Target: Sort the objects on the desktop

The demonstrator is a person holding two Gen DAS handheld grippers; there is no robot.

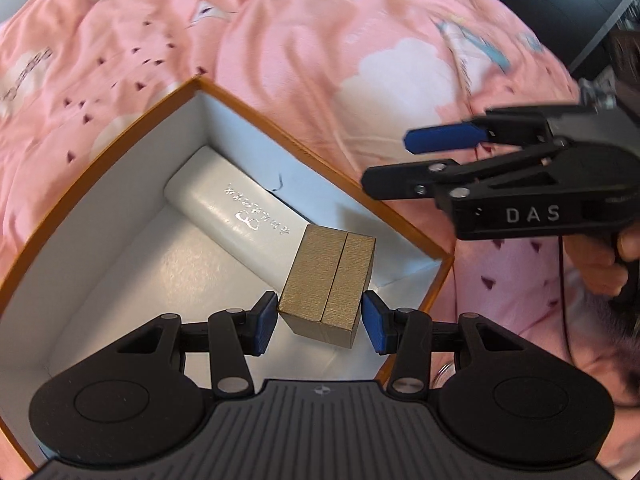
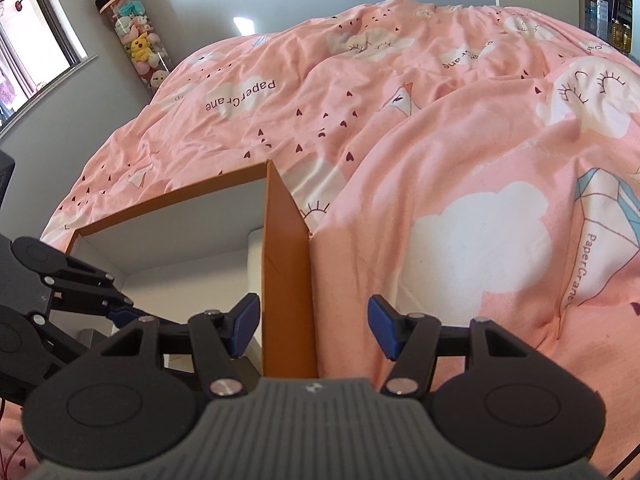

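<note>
Two blue pads of the left hand-held gripper [image 1: 320, 322] were pinched on the gold box [image 1: 328, 286], held inside the orange box [image 1: 328, 164] beside a white case [image 1: 236, 212]. It was best lowered flat before release; the right hand-held gripper [image 2: 314, 328] was spread, empty, over the box wall.

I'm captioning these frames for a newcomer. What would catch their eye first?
The pink cloud-print duvet fills the background of both views. On it sits an orange-edged white box holding a white case, and the left gripper holds a small gold box above the box's floor. The right gripper hangs open beside the box's wall.
</note>
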